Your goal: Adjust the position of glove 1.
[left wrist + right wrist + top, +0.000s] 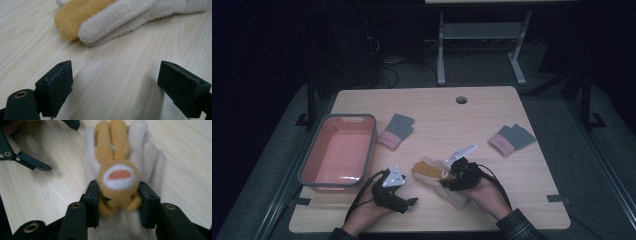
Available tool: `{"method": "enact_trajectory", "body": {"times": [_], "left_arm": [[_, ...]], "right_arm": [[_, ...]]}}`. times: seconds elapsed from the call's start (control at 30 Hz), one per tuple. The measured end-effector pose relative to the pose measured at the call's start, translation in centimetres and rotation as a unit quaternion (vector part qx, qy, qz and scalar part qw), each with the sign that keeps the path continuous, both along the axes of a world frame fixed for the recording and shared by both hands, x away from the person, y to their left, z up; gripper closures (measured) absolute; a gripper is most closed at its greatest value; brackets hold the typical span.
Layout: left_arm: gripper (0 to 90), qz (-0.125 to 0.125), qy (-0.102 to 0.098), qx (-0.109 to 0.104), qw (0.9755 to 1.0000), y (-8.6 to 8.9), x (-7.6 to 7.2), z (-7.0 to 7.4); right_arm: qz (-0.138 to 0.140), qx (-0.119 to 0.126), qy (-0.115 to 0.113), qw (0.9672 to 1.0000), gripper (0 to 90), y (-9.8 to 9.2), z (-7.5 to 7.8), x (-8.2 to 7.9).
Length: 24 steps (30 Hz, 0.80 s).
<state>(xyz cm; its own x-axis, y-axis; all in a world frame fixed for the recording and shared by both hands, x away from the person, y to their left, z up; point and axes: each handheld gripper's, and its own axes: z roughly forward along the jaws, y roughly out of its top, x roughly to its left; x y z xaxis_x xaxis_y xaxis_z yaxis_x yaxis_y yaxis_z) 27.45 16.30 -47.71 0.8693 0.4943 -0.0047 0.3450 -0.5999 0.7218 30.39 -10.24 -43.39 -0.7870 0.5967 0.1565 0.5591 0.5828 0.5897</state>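
A: High view first: a wooden table (427, 107) with a pink bin (339, 150) at the left, two grey-and-pink folded socks, one (396, 131) just beside the bin and another (511, 138) well apart at the right. Both grippers sit near the front edge, with a cream glove (452, 192) between them and an orange plush (430, 170) lying on it.

B: What does the right gripper view add?

A: The plush's face: a white muzzle with an orange mouth (119, 175), long ears stretched over the glove's fingers (141, 147). The right gripper (119, 203) has its pads against the plush's sides, gripping it.

B: And the left gripper view?

A: The left gripper (115, 85) is spread wide over bare wood, nothing between its jaws; the glove's fingertips (105, 27) and the orange plush (72, 20) lie ahead.

B: Any writing?

A: None readable on anything.
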Motion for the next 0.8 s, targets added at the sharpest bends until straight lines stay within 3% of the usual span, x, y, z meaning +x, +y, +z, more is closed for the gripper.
{"method": "enact_trajectory", "body": {"times": [0.1,0.17,0.2,0.3,0.43,0.47,0.57,0.63,0.7,0.8], "left_arm": [[12.1,-0.002,-0.001,0.004,1.0,0.0,0.0,0.0],[12.1,0.001,0.0,-0.001,1.0,0.0,0.0,0.0],[12.1,0.001,0.0,-0.001,1.0,0.0,0.0,0.0],[12.1,0.001,0.0,0.001,1.0,0.0,0.0,0.0],[12.8,0.014,0.011,0.011,0.9998,-0.4,0.0,0.3],[13.3,0.014,0.018,0.018,0.9996,-0.6,0.0,0.5],[20.1,0.01,0.019,0.011,0.9997,-1.0,-0.2,0.9],[33.6,0.009,0.021,-0.002,0.9997,-1.3,-0.4,1.3],[46.6,0.009,0.021,0.0,0.9997,-1.6,-0.4,1.8],[68.7,0.006,0.033,-0.01,0.9994,-2.2,-0.3,2.3]], "right_arm": [[0.001,0.006,0.009,0.9999,55.9,-0.1,-0.5,-0.1],[-0.001,0.009,0.009,0.9999,49.6,-0.1,-0.4,-0.1],[-0.001,0.012,0.006,0.9999,42.9,-0.2,-0.3,-0.1],[-0.002,0.024,-0.004,0.9997,34.0,-0.6,0.1,-0.4],[-0.005,0.05,-0.033,0.9982,30.5,-2.4,1.0,-0.9],[-0.007,0.055,-0.039,0.9977,32.5,-2.8,1.1,-1.0],[-0.019,0.065,-0.05,0.9965,47.1,-4.8,1.3,-0.9],[-0.03,0.058,-0.056,0.9963,60.4,-5.9,1.3,-0.7],[-0.035,0.034,-0.06,0.997,69.7,-6.7,1.1,-0.7],[-0.028,0.026,-0.052,0.9979,82.7,-7.8,0.4,-0.5]]}}
